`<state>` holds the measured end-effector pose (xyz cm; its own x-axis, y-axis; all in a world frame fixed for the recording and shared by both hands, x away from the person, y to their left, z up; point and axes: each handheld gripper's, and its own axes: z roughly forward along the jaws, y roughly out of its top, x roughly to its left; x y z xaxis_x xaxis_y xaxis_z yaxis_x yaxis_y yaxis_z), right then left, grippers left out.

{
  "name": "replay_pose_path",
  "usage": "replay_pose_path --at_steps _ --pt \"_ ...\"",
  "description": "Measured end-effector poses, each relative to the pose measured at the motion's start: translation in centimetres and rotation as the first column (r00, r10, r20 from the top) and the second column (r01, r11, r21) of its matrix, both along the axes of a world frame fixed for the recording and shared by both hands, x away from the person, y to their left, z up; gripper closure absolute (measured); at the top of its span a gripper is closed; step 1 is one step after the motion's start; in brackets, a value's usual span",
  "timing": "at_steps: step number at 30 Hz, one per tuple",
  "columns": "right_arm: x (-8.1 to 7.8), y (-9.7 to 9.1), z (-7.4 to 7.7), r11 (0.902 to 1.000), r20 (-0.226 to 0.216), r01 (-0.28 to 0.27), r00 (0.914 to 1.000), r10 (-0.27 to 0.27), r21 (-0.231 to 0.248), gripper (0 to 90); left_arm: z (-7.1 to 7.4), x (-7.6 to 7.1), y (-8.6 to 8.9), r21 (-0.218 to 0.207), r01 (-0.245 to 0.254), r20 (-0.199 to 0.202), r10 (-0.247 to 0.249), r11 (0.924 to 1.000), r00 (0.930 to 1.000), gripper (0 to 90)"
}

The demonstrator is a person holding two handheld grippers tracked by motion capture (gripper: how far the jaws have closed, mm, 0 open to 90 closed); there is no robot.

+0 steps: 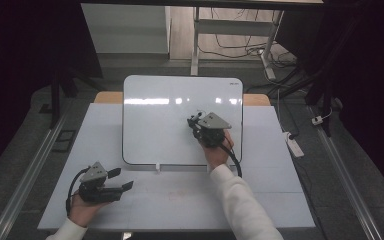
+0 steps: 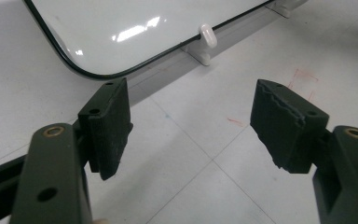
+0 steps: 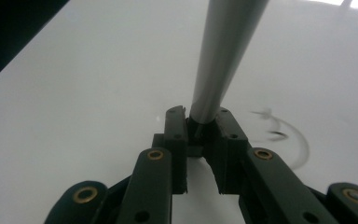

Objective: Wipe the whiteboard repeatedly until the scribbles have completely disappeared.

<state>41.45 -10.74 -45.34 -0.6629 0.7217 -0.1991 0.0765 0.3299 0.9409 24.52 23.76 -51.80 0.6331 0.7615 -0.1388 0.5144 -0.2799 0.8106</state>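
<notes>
Right gripper view: hand-held gripper [image 3: 200, 128] clamps marker [image 3: 223, 51] (over whiteboard [image 3: 74, 116]).

Dim surroundings, overhead glare streaks on the whiteboard [image 1: 155, 120]; the right gripper view is soft close up.

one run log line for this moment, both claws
right claw: shut on marker, over whiteboard | left claw: open, empty, above table
</notes>
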Motion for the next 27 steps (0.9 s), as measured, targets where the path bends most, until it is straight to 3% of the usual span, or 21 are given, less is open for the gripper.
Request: replay_pose_path --at_steps 2,4,7,10,12,14,16,18,19,21,22,25,27 --pt "0.7 -1.9 0.6 0.9951 -0.006 0.08 0.9968 -0.08 0.057 77.4 0.0 -0.1 0.0 -0.001 0.001 0.004 -0.001 1.0 1.0 29.1" --pt "1.1 -3.2 1.0 0.9883 -0.006 0.123 0.9924 -0.123 0.09 77.4 0.1 -0.1 0.1 -0.006 -0.002 0.004 0.002 1.0 1.0 29.2" --pt "0.6 -2.2 0.5 0.993 -0.008 0.093 0.9957 -0.092 0.073 77.4 0.0 0.0 0.0 -0.004 -0.002 0.001 0.002 1.0 1.0 29.2" --pt "-0.3 -0.4 -0.1 0.9997 0.014 0.024 0.9996 -0.024 -0.009 77.4 0.0 0.0 0.0 -0.002 0.001 0.001 -0.001 1.0 1.0 29.1" --pt "0.0 -1.0 0.1 0.9996 0.006 0.029 0.9996 -0.029 0.005 77.4 0.0 0.0 0.0 -0.002 -0.001 0.003 0.001 1.0 1.0 29.2" --pt "0.4 -2.6 0.5 0.9949 0.013 0.095 0.9954 -0.095 0.035 77.4 0.1 -0.1 0.1 -0.007 -0.003 0.003 0.003 1.0 1.0 29.2" --pt "0.7 -3.8 0.8 0.9884 -0.007 0.127 0.9919 -0.127 0.083 77.4 0.1 -0.1 0.1 -0.008 -0.003 0.004 0.003 1.0 1.0 29.2" --pt "0.4 -3.6 0.6 0.9909 0.003 0.121 0.9926 -0.121 0.061 77.4 0.0 0.0 0.1 -0.005 -0.003 0.002 0.003 1.0 1.0 29.2" --pt "0.0 -3.0 0.3 0.9967 0.013 0.08 0.9967 -0.08 0.013 77.4 0.0 0.0 0.0 -0.004 -0.001 0.002 0.001 1.0 1.0 29.1" --pt "-0.1 -3.0 0.3 0.997 0.027 0.077 0.9967 -0.077 -0.009 77.4 0.0 0.0 0.0 -0.002 0.0 0.001 0.0 1.0 1.0 29.2" --pt "0.1 -3.4 0.4 0.9961 0.024 0.088 0.9958 -0.088 -0.001 77.4 0.1 0.0 0.0 -0.002 0.0 0.002 0.0 1.0 1.0 29.2" --pt "0.9 -5.0 1.0 0.9853 -0.012 0.144 0.9896 -0.143 0.093 77.4 0.1 0.0 0.0 -0.003 -0.004 0.003 0.004 1.0 1.0 29.1" --pt "0.6 -4.4 0.8 0.9888 -0.009 0.131 0.9914 -0.131 0.072 77.4 0.0 0.1 0.0 -0.002 -0.003 0.0 0.003 1.0 1.0 29.2"
